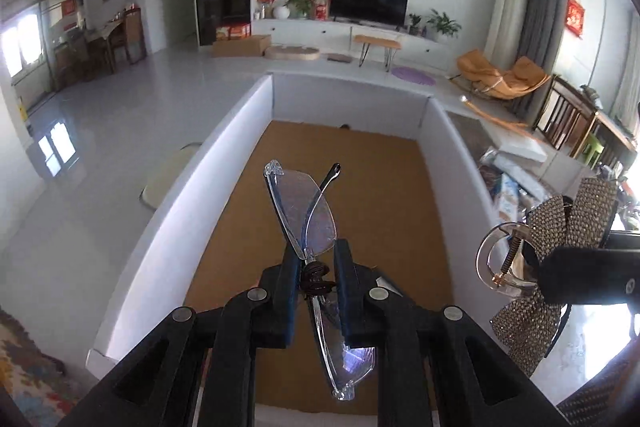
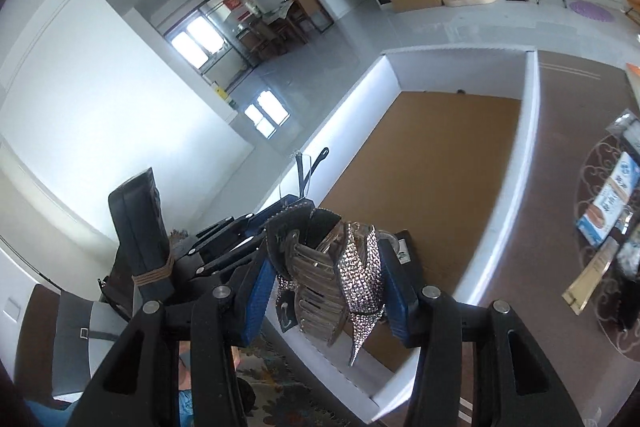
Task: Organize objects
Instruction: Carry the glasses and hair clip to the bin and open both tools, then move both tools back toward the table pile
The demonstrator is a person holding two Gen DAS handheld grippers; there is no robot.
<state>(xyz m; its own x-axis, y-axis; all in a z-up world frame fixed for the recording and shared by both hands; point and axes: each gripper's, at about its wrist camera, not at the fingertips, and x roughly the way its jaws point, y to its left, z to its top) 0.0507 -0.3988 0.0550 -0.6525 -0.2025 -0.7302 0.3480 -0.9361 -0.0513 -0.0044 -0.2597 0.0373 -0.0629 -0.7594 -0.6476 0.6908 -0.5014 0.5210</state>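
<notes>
The left gripper [image 1: 318,291] has its fingers [image 1: 288,281] pinching a pair of rimless glasses [image 1: 310,223] at the bridge, above the white box [image 1: 224,163] with the brown floor. The glasses are light, thin and probably fragile (the bridge looks the firmest hold); their long axis runs along the fingers. The right gripper [image 2: 328,271] clamps a rhinestone hair clip [image 2: 362,263], stiff and probably slippery, its bow tails hanging down.
</notes>
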